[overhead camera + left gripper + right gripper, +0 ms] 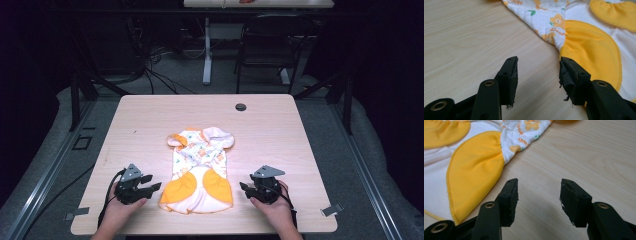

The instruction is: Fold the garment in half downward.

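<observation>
High view: pale wood-grain table (280, 130) on grey carpeted floor, dark room; a chair (272, 42) and white desk leg (207, 50) beyond, cables on the floor. Round black grommet (240, 107) near the far edge. Baby romper (200, 167), white print with orange patches, lies flat at centre-front. Left gripper (150, 183) and right gripper (244, 187) rest on the table either side of it, 2 jaws spread apart on each, grasping nothing.
</observation>
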